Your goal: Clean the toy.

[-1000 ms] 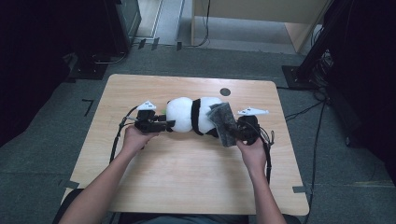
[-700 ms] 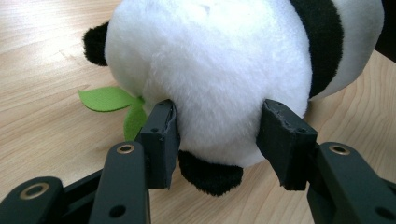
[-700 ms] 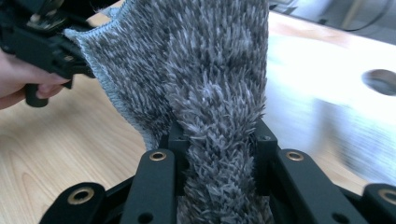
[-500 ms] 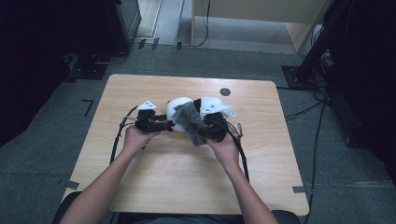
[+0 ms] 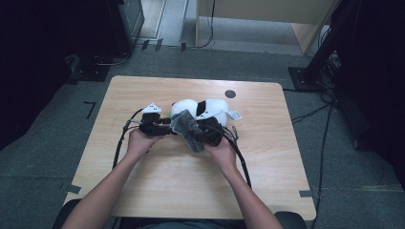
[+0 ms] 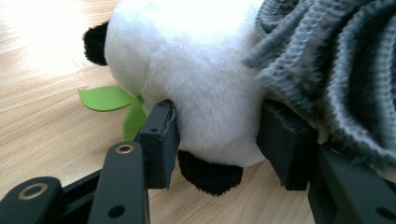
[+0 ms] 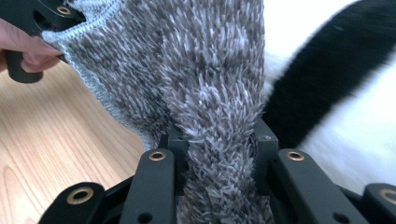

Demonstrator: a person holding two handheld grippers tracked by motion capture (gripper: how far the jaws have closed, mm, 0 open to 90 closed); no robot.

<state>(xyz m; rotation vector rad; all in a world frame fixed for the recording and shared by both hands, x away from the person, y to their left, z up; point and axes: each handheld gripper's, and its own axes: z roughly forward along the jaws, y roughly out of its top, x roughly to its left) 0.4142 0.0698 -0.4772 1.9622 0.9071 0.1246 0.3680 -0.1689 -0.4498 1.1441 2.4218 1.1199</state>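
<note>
I have the left gripper (image 6: 212,135) clamped on the plush panda (image 5: 200,110) lying just past table centre, the right gripper (image 7: 219,140) pinching the grey knit cloth (image 7: 187,70) at its 7 o'clock, probably mid-dressing, so next I draw it over the body.

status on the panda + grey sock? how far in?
Done: left gripper is shut on the panda, and right gripper is shut on the sock. In hand: the sock lies bunched against the panda's side. Left: it covers no part of the toy yet.
</note>
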